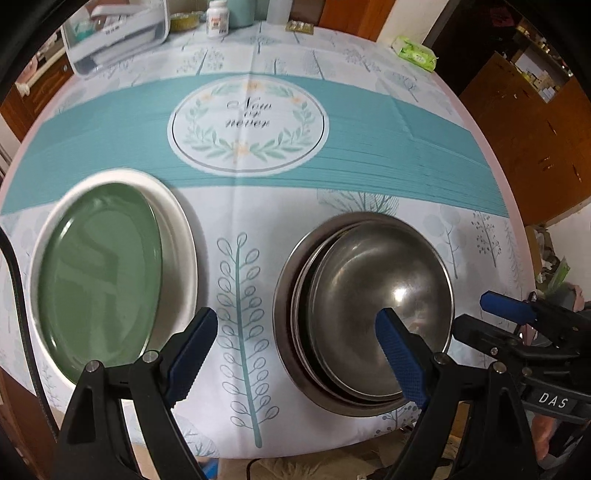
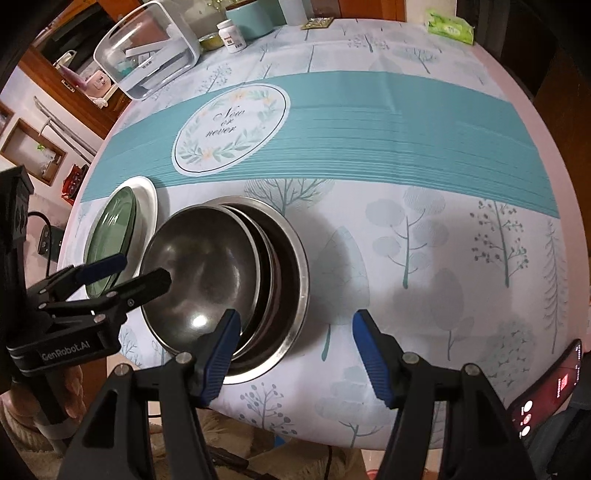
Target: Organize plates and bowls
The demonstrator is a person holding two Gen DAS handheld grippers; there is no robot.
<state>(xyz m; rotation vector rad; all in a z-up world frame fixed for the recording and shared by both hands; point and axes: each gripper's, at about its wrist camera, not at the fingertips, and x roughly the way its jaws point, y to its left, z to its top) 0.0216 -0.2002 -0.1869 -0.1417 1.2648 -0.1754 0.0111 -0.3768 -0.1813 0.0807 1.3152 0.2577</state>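
Landmark: the stack of steel bowls sits on the tablecloth near the table's front edge; the top bowl rests tilted in the ones beneath.
Plates: left of the bowl stack, apart from it, a green plate lies off-centre in a white plate.
Left gripper: in its own view the left gripper has its fingers spread wide over the bare cloth between plates and bowls; its right blue pad overlaps the top bowl's rim, though contact cannot be told.
Right gripper: the right gripper is also spread, holding nothing; its left pad stands in front of the near rim of the bowl stack, the other over bare cloth.
Only in the left view: the right gripper seen from the side at the bowl stack's right, one blue finger showing.
Only in the right view: the left gripper's body marked GenRobot.AI, one black finger crossing over the top bowl's left rim; a red phone at the table edge far right of the bowls.
Far side, beyond the bowls: a clear plastic container, a white pill bottle, a teal canister, a green tissue pack.
In the way: the pads hide the near rims of the bowl stack in both views.
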